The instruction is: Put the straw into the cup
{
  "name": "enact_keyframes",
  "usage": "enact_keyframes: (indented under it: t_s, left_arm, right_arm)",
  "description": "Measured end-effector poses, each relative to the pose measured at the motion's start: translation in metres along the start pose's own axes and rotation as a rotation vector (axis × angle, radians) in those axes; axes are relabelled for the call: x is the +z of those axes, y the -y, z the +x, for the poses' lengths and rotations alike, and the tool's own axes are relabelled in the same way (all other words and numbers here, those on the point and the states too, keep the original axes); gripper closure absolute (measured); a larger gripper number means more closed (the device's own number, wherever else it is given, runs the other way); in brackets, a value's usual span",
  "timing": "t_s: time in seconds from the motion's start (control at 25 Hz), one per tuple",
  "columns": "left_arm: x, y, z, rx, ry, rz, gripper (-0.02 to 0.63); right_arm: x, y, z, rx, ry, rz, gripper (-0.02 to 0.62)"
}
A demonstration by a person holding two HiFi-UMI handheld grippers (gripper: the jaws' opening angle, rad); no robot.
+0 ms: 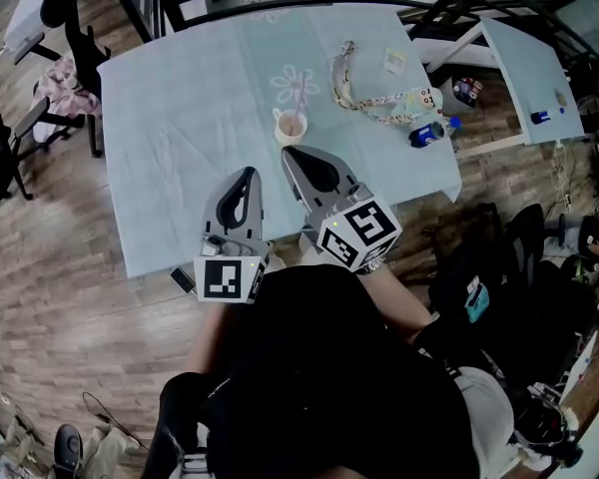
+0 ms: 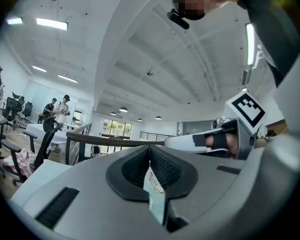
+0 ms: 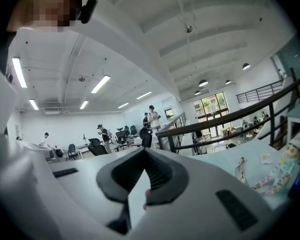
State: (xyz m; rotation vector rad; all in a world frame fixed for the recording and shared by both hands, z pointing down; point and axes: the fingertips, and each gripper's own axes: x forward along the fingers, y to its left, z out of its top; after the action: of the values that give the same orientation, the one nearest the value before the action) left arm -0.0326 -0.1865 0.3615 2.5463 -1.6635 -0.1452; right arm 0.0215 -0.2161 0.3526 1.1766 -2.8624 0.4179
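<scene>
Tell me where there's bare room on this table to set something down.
The left half of the table is bare, from the cup out to the left edge. The right end is crowded with a lanyard, a doll, a bottle and a small card.

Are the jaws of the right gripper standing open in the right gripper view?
No: on the right gripper the two jaws meet at their tips, with no gap there.

Just a pale blue flower-print clothed table with a small pale paper cup, patterned fabric strap, little chef doll, blue bottle and small white packet.
</scene>
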Motion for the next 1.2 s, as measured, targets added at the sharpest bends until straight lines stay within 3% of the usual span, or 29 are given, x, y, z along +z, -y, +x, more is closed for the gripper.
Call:
enact_keyframes:
  t_s: [0.32, 0.72, 1.2]
  left_arm:
    - [0.026, -0.001, -0.024, -0.039, 0.058, 0.009, 0.591]
    - [0.051, 0.041, -0.035, -0.136, 0.105, -0.006, 0.591]
    - [0.06, 0.029, -0.053, -0.084, 0.096, 0.028, 0.591]
  right_arm:
    - [0.029, -0.043, -0.041, -0.013, 0.105, -0.053, 0.586]
    - [0.045, -0.062, -0.075, -0.033, 0.149, -0.051, 0.586]
    - [0.058, -0.074, -0.077, 0.008, 0.19, -0.041, 0.587]
